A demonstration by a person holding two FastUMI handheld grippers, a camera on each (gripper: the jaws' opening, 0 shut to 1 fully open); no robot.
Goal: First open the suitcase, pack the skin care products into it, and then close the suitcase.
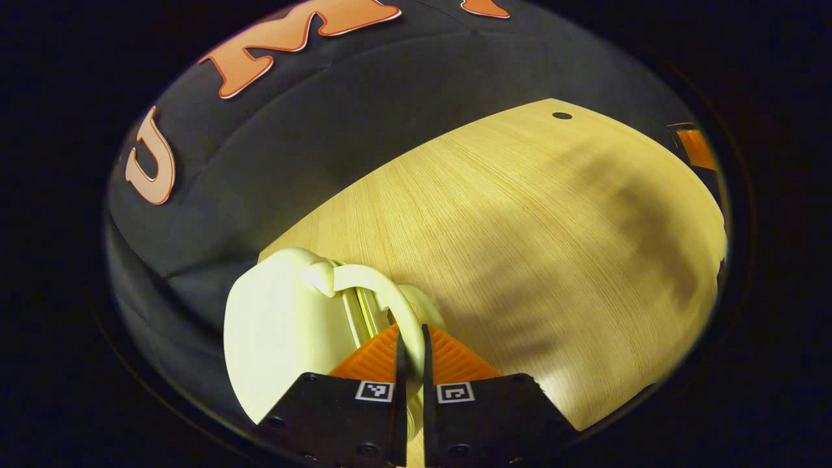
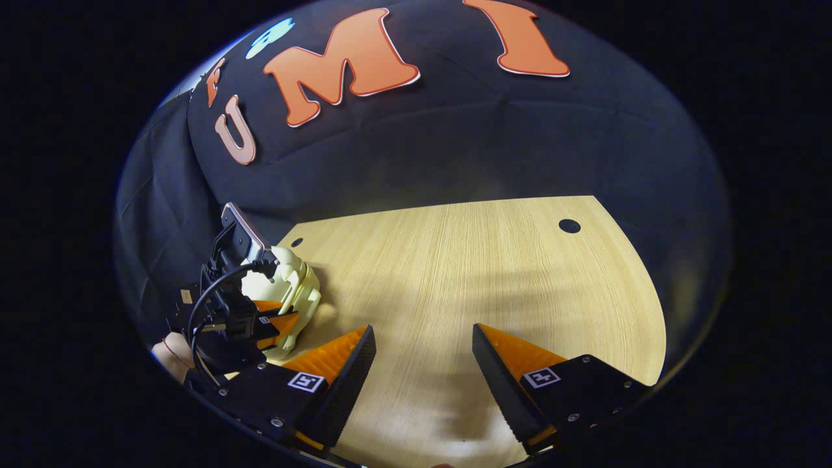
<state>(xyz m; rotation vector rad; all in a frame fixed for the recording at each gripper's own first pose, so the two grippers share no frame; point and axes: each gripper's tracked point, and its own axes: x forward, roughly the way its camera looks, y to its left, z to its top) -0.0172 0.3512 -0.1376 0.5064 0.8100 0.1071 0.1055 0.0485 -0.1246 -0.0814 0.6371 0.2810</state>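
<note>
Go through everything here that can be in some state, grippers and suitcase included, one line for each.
suitcase: closed, standing upright on the table near its edge.
suitcase handle: clamped between the left gripper's jaws.
left gripper: shut on the suitcase handle.
right gripper: open, jaws wide apart, empty, above the table.
table: bare wood around the suitcase.
</note>
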